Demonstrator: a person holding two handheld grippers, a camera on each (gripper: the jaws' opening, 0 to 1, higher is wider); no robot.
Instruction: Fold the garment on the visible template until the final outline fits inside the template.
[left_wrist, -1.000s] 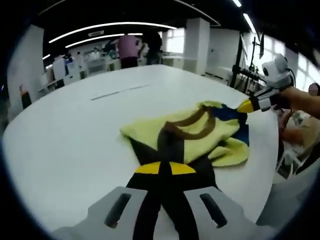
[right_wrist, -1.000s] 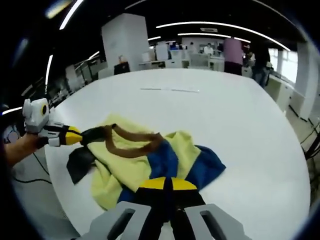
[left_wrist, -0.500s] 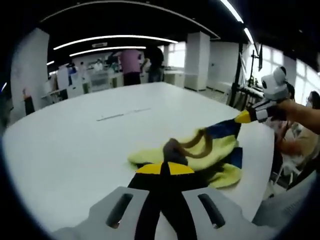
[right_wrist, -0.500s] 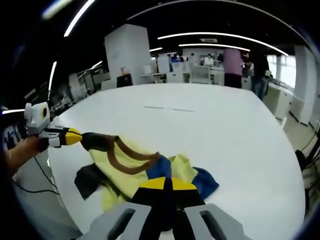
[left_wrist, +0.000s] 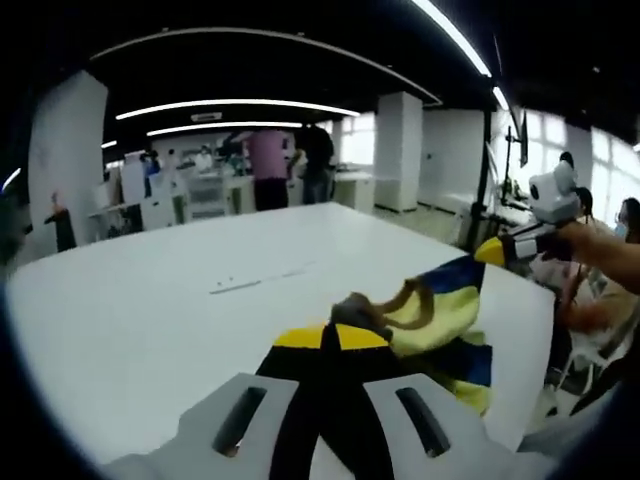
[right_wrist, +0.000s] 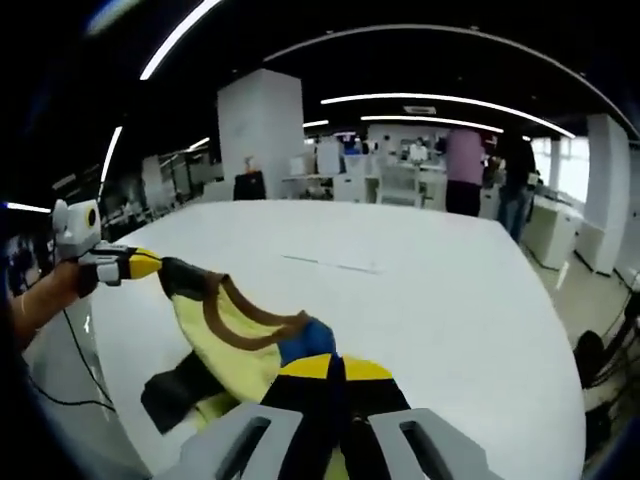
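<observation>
Both grippers clamped on garment, left gripper, right gripper; cloth hangs near table edge, wide bare top beyond. Template marks faint, hard to read.

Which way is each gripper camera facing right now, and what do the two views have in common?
Left gripper view: rides the left gripper, looking along its shut jaws across the white table at the lifted garment; the right gripper and a forearm enter from the right.
Right gripper view: rides the right gripper, facing the same table and garment; the left gripper and a hand enter from the left.
Shared: garment, table, the thin line on it.
</observation>
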